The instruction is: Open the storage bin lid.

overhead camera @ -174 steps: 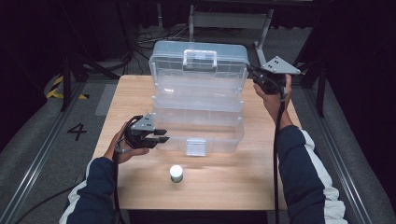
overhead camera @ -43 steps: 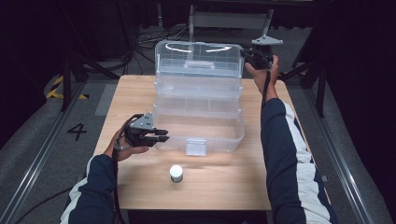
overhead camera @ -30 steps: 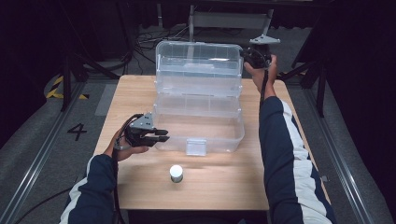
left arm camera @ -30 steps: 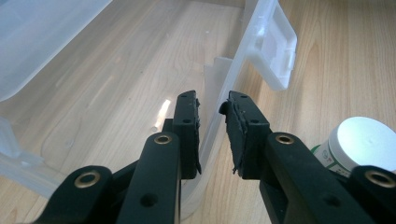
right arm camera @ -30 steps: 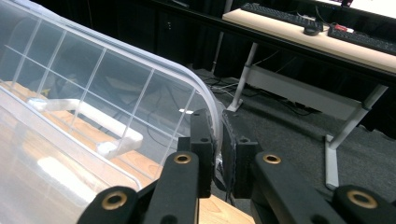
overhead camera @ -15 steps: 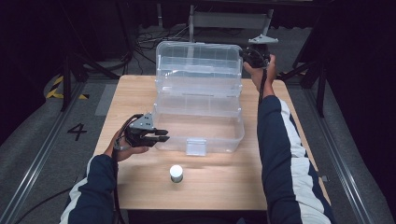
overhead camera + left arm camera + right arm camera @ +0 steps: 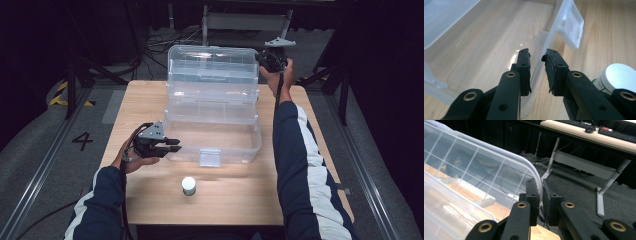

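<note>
**Ana:** Clear plastic all the way up, and that's the worry. The tiered organizer box [image 7: 212, 112] stands open on the wooden table [image 7: 300, 200], its lid [image 7: 212, 65] swung up and back, and both grips are on thin edges.

**Ben:** Where exactly are they?

**Ana:** The right gripper [image 7: 269, 58] is clamped on the lid's rim at its far right corner; in the right gripper view [image 7: 540, 195] the pads stand almost together with only the curved edge between them. The left gripper [image 7: 167, 146] is at the near left corner of the bottom tray [image 7: 215, 142]. In the left gripper view [image 7: 537, 68] the tray wall runs up between the pads, the left one against it, a sliver of gap by the right one, so I read it as a light clamp steadying the base.

**Ben:** So what could go wrong?

**Ana:** I'd say three things. The lid rim is smooth and rounded; if the right hand pulls at an angle, the pads could slide off and the lid drop forward onto the trays. If the left hold is as loose as it looks, the whole box could skid or tip backward once the lid is pushed further. And a hard squeeze could flex or crack the thin wall.

**Ben:** Anything nearby at risk?

**Ana:** The small white-capped jar [image 7: 188, 185] stands in front of the box, clear of its latch [image 7: 209, 156]. If the base slid toward the person, it could knock it over.
</note>
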Demonstrator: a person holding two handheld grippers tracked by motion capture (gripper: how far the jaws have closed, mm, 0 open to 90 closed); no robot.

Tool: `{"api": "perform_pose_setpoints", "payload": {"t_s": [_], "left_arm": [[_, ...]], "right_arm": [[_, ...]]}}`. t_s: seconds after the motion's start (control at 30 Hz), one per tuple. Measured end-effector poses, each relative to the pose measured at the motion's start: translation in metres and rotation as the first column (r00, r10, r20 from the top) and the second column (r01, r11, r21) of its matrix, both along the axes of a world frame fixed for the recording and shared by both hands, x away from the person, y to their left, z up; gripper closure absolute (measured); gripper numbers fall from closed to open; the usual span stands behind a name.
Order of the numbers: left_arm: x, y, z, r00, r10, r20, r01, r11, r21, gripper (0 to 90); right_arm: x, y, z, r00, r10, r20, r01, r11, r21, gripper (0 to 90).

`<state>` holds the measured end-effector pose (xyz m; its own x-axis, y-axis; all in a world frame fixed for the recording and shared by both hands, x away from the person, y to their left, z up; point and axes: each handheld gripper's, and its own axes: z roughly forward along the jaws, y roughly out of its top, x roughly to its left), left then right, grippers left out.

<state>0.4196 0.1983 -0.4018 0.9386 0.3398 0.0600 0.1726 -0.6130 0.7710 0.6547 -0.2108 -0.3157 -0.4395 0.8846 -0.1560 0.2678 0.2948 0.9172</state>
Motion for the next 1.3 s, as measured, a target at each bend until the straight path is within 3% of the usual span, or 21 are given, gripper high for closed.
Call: {"api": "perform_pose_setpoints", "payload": {"t_s": [0.37, 0.47, 0.5, 0.53, 0.57, 0.63, 0.93, 1.3], "left_arm": [[0.001, 0.001, -0.001, 1.0, -0.004, 0.004, 0.004, 1.0, -0.007, 74.1], [0.001, 0.001, -0.001, 1.0, -0.005, 0.002, 0.005, 0.9999, -0.01, 74.1], [0.001, 0.001, -0.001, 1.0, -0.005, 0.001, 0.005, 0.9999, -0.012, 74.1], [0.001, 0.001, -0.001, 0.9999, -0.01, -0.003, 0.01, 0.9999, -0.009, 74.2], [0.0, 0.0, -0.002, 0.9997, 0.013, 0.023, -0.012, 0.9999, -0.01, 73.9], [0.001, -0.001, -0.002, 0.9998, 0.011, 0.016, -0.011, 0.9999, -0.012, 74.4], [0.003, 0.001, -0.003, 1.0, 0.003, 0.001, -0.003, 0.9994, -0.036, 75.3], [0.003, 0.002, -0.003, 1.0, 0.006, -0.002, -0.006, 0.9991, -0.041, 75.1]], "right_arm": [[0.004, -0.002, -0.006, 1.0, -0.003, 0.002, 0.003, 0.999, 0.034, 84.1], [0.004, -0.004, -0.006, 1.0, -0.008, 0.003, 0.008, 1.0, 0.027, 90.0], [0.003, -0.005, -0.005, 0.9995, 0.032, 0.0, -0.032, 0.999, 0.044, 90.0], [0.003, -0.003, -0.005, 0.9996, 0.028, 0.003, -0.028, 0.999, 0.022, 90.0], [0.002, 0.0, -0.006, 0.9996, 0.029, -0.003, -0.029, 1.0, -0.004, 90.0], [0.002, 0.003, -0.007, 0.9996, 0.027, -0.01, -0.027, 0.999, -0.031, 90.0], [0.0, -0.001, -0.011, 0.9996, 0.014, -0.023, -0.014, 1.0, -0.024, 89.5], [-0.024, -0.02, -0.014, 0.9995, 0.023, -0.02, -0.024, 0.999, -0.03, 85.6]]}}
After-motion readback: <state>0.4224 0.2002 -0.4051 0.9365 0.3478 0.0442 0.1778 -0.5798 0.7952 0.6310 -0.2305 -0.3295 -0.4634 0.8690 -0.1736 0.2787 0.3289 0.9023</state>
